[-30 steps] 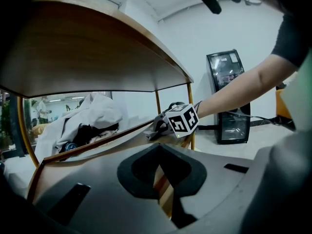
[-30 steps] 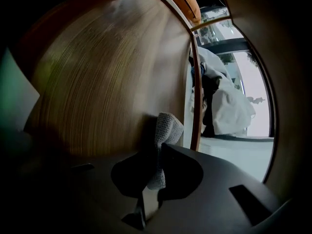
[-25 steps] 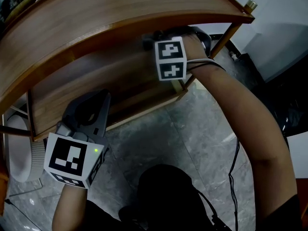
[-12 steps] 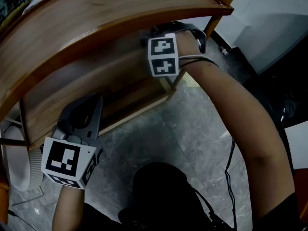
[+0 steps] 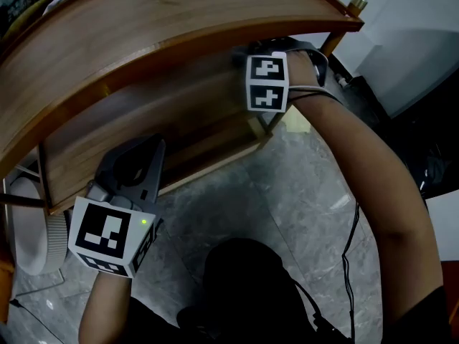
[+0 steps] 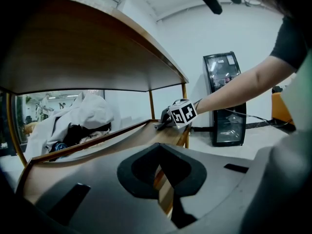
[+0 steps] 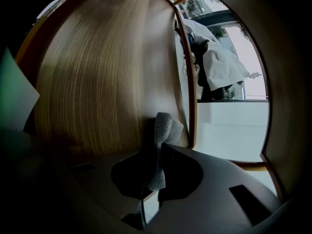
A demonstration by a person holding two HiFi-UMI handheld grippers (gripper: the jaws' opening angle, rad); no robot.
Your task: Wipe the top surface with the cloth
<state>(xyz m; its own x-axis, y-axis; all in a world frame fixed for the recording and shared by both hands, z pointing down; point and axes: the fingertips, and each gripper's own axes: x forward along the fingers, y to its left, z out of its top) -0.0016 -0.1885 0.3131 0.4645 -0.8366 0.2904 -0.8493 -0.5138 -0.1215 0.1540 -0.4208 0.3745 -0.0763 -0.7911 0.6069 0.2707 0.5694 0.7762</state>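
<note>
- A grey marbled tile floor (image 5: 237, 192) lay beneath the furniture.
- A curved wooden surface (image 5: 165, 27) stood on thin brass-coloured legs (image 5: 336, 40), with a lower shelf (image 5: 165, 124) under it.
- On the far right, a black glass-fronted cabinet (image 6: 225, 99) stood against a white wall (image 6: 195, 38).
- Beyond the shelf, a heap of white fabric (image 6: 83, 113) sat before bright windows (image 7: 246, 57).

No word, number or brand name can be read anywhere. The only printed marks are the black-and-white square patterns on the cubes of the left gripper (image 5: 145, 150) and the right gripper (image 7: 157, 152). They are blocks of code, not letters or figures. The black glass-fronted cabinet (image 6: 224, 99) in the left gripper view carries nothing that can be made out
</note>
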